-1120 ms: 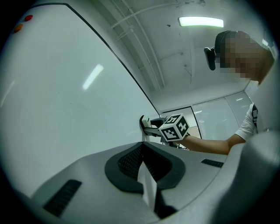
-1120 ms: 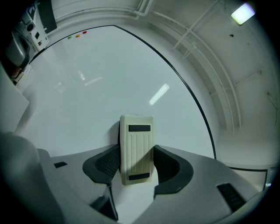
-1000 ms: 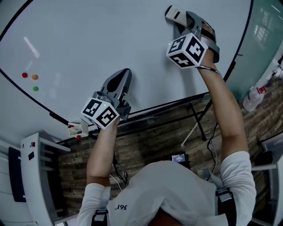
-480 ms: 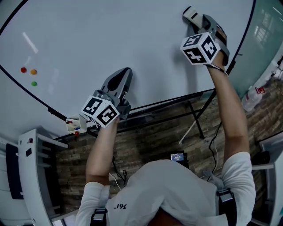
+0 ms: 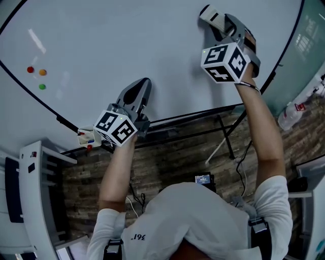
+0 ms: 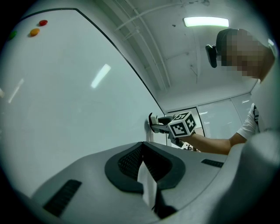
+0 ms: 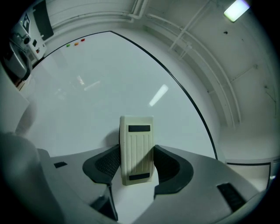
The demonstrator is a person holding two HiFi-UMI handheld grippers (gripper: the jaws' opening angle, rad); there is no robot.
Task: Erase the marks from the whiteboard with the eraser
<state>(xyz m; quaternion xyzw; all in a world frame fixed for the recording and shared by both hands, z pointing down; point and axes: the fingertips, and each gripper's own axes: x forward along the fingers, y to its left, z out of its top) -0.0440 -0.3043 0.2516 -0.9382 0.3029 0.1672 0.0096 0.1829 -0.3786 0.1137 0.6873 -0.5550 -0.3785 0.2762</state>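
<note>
The whiteboard (image 5: 117,45) fills the upper head view, and I make out no marks on its white face. A cream ribbed eraser (image 5: 209,14) is pressed flat to the board at the upper right, with my right gripper (image 5: 215,21) shut on it. In the right gripper view the eraser (image 7: 136,142) stands upright between the two dark pads of the right gripper (image 7: 136,162). My left gripper (image 5: 141,85) hangs shut and empty by the board's lower edge. Its jaws meet in the left gripper view (image 6: 142,148), where the right gripper's marker cube (image 6: 181,124) shows farther along the board.
Red, orange and green magnets (image 5: 42,72) sit at the board's left. A small box of markers (image 5: 86,137) rests on the lower ledge. The board's stand legs (image 5: 226,139) cross a wood floor. A white rack (image 5: 35,193) stands at the left, a glass wall (image 5: 307,40) at the right.
The right gripper slid the eraser to the right along the board, then came partway back to the left. The left gripper has stayed where it was.
</note>
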